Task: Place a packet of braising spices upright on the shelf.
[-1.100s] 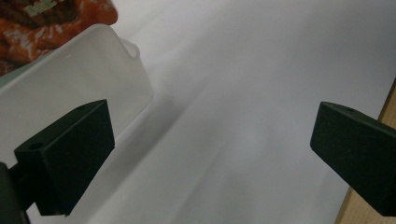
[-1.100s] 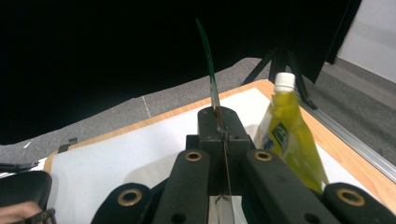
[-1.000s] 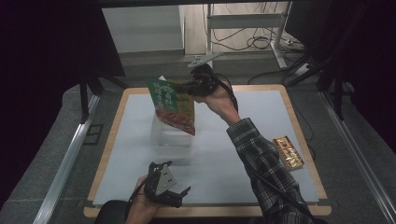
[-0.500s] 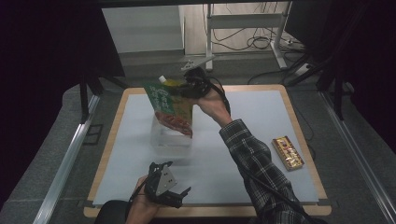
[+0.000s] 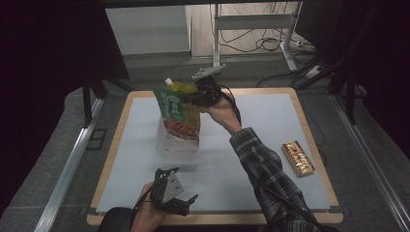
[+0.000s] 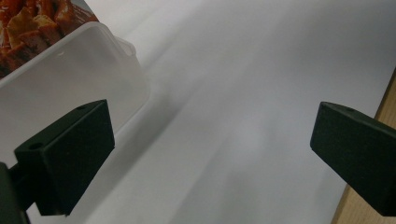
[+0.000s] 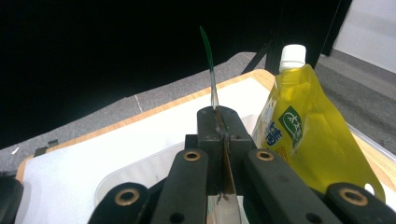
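Observation:
My right gripper [image 5: 194, 96] [image 7: 219, 122] is shut on the top edge of a green and red snack bag [image 5: 178, 116] [image 7: 212, 79]. The bag hangs upright, its lower end inside a clear plastic container [image 5: 167, 143] [image 7: 135, 173] in the middle of the white mat. In the left gripper view the bag [image 6: 32, 23] shows through the container wall [image 6: 79, 79]. A yellow pouch [image 5: 182, 88] [image 7: 308, 140] with a white cap stands just behind the container. Near the table's front edge my left gripper [image 5: 180, 186] [image 6: 212, 149] is open, with nothing between its jaws.
A flat red and gold packet [image 5: 298, 158] lies on the mat [image 5: 261, 125] at the right. The wooden table rim [image 5: 309, 130] frames the mat. Dark floor, metal stands and cables lie beyond the far edge.
My right gripper has come down and to the left with the snack bag, whose lower end now sits in the container. The left gripper has stayed put.

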A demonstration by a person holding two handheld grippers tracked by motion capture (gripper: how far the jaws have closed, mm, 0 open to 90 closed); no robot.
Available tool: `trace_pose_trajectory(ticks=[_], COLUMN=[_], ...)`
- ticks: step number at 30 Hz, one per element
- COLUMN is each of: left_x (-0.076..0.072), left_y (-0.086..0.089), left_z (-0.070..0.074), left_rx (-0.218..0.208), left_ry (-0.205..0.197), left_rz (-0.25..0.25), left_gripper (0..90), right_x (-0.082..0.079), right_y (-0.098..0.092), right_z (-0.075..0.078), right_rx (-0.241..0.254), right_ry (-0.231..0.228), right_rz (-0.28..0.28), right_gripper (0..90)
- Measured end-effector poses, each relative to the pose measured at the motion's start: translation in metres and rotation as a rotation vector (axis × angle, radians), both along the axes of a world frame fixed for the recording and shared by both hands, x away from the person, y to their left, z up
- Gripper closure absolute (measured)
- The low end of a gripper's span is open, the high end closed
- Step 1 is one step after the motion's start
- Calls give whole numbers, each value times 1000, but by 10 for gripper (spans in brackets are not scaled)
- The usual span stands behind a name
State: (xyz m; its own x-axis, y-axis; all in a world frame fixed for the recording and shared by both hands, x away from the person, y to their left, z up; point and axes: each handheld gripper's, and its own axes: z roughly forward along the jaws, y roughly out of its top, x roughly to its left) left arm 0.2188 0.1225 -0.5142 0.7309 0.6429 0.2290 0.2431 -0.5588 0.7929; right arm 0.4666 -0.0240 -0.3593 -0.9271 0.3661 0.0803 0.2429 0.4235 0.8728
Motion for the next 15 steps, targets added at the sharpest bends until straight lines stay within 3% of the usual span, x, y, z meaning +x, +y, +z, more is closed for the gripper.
trace_pose_trajectory(ticks=[3,11,15], left_x=[0,0,0], left_y=[0,-1,-1], left_z=[0,-1,-1], left_rx=[-3,5,5], left_ry=[-2,2,2], left_rz=[3,0,2], left_gripper=[0,0,0], right_x=[-3,-10,-12], right_y=[1,-10,-17], right_z=[1,0,-3], right_rx=[-43,-90,-122], right_ry=[-13,-45,-48], right_rz=[-2,-28,-68], right_gripper=[785,517,422])
